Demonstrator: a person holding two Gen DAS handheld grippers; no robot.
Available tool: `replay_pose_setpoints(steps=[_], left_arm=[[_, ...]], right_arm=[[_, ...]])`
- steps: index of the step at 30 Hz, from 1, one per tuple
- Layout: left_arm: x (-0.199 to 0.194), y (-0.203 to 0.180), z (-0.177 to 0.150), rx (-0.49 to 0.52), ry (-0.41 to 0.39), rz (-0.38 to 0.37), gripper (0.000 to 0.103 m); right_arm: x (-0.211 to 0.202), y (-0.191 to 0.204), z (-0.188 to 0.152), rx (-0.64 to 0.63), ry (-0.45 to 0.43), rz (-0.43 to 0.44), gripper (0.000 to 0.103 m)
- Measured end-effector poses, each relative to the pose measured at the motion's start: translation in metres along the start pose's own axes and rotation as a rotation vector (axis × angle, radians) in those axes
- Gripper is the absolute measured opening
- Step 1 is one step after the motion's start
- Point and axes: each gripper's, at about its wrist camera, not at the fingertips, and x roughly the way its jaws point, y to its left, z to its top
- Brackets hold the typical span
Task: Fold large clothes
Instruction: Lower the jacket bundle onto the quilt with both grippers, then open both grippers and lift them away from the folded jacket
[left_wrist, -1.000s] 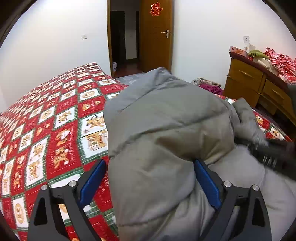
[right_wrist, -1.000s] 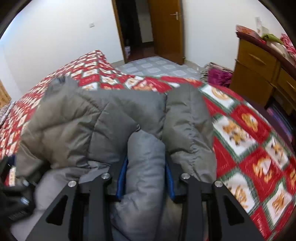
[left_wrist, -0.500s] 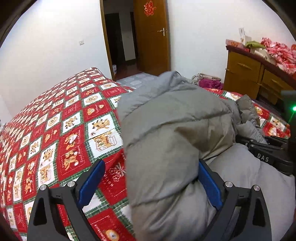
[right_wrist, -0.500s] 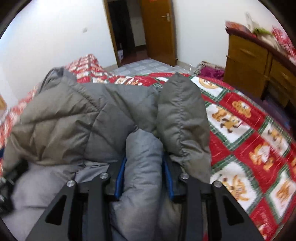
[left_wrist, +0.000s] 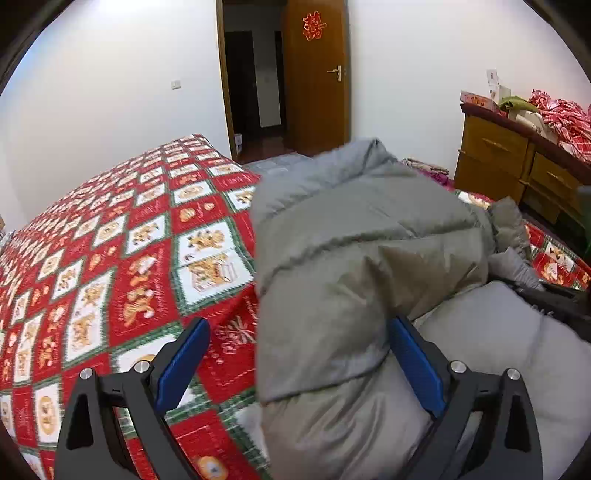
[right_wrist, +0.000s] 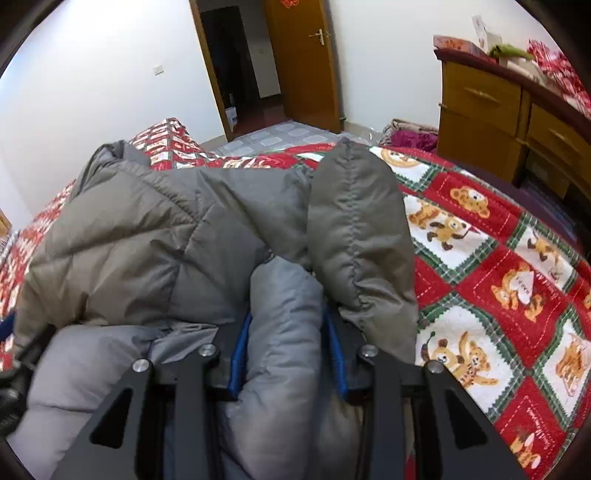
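A grey padded jacket (right_wrist: 155, 243) lies bunched on the patterned bedspread (left_wrist: 122, 266). The right gripper (right_wrist: 288, 350) pinches a light-grey fold; the left gripper (left_wrist: 295, 365) gapes wide around the edge. Best practice: lift both sides evenly, lay flat.

Open bedspread (left_wrist: 122, 266) to my left and far right; puffy jacket (left_wrist: 351, 258) blocks centre; dresser (right_wrist: 491, 107) far right.

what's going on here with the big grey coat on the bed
A person is folding a grey puffer jacket on a bed with a red patterned quilt, a handheld gripper in each hand. The right gripper is clamped on a thick roll of the jacket. The left gripper stands wide open at the jacket's edge, not gripping it.
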Motion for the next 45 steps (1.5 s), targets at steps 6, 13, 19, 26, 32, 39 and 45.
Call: replay_pose_setpoints(steps=[6,13,19,26,32,39,45], left_arm=[[-0.011,0.002,0.001,0.035,0.042,0.015,0.100],[-0.059,0.007,-0.008,0.081,-0.017,0.048,0.100],[-0.079,0.017,-0.025,0.050,-0.015,0.073,0.100],[-0.118,0.035,-0.056,-0.007,-0.013,0.089,0.100],[-0.159,0.035,-0.085,-0.005,-0.043,0.117,0.100],[-0.206,0.031,-0.106,-0.052,-0.063,0.118,0.100],[-0.243,0.022,-0.111,-0.039,-0.112,0.153,0.100]], right_arm=[[-0.003,0.002,0.003,-0.020,-0.006,-0.002,0.041],[-0.084,-0.027,-0.010,0.098,-0.124,0.067,0.048],[-0.131,-0.023,-0.049,0.049,-0.132,0.015,0.064],[-0.170,-0.009,-0.086,0.020,-0.174,-0.059,0.075],[-0.202,0.002,-0.109,0.009,-0.237,-0.053,0.087],[-0.244,0.019,-0.123,-0.039,-0.332,-0.045,0.095],[-0.277,0.032,-0.130,-0.058,-0.421,-0.035,0.099]])
